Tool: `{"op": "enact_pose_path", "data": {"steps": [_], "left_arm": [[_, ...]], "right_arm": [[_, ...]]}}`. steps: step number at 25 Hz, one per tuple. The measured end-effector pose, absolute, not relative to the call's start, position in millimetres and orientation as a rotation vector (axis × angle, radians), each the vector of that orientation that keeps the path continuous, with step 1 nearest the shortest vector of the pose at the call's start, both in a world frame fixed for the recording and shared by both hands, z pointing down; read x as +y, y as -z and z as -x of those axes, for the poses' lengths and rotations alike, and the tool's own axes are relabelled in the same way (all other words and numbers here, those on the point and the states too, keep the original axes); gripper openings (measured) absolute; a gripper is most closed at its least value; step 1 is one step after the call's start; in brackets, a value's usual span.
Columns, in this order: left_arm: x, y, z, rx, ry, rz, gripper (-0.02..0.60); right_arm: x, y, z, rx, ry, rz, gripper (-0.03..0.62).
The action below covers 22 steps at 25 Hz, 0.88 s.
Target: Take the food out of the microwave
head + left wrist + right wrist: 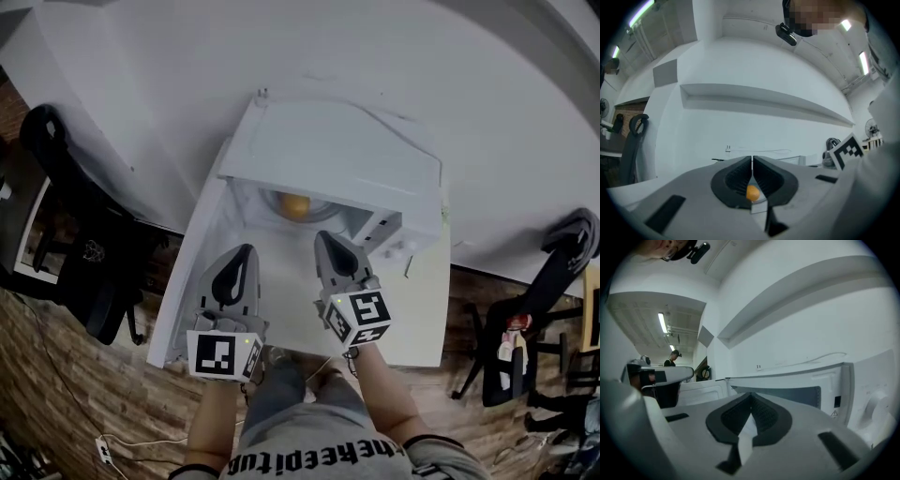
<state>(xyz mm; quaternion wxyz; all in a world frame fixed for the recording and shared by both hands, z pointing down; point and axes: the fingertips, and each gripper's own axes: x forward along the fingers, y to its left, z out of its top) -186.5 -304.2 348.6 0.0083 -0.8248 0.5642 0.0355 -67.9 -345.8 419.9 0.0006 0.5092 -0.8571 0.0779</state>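
Note:
The white microwave (337, 155) stands on a white table with its door (192, 272) swung open to the left. Inside the cavity lies a round orange food item (293, 204) on a plate. My left gripper (246, 253) and right gripper (326, 239) hover side by side in front of the opening, both shut and holding nothing. In the left gripper view the shut left gripper (752, 160) shows the orange food (752, 192) through a slit lower between the pads, farther off. In the right gripper view the shut right gripper (751, 397) points at the microwave (825, 385) and its dial (876, 406).
The white table (412, 309) stands against a white wall. A black office chair (80, 239) is at the left and another chair (548, 281) at the right, on a wood-pattern floor. A white power strip (101, 448) lies on the floor at the lower left.

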Motion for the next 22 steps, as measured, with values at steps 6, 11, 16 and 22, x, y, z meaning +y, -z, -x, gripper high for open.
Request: {"op": "enact_pose_path", "data": {"steps": [6, 11, 16, 22], "left_arm": [[-315, -372, 184, 1.726, -0.101, 2.642, 0.014], [-312, -387, 175, 1.678, -0.070, 2.686, 0.014], [-307, -394, 170, 1.665, -0.063, 2.700, 0.014], [-302, -393, 168, 1.689, -0.088, 2.672, 0.014]], "right_arm": [[-369, -458, 71, -2.614, -0.314, -1.640, 0.006], [-385, -486, 68, -2.571, -0.402, -1.677, 0.026], [-395, -506, 69, -2.537, -0.431, -1.673, 0.059], [-408, -525, 81, -2.524, -0.399, -1.612, 0.143]]}}
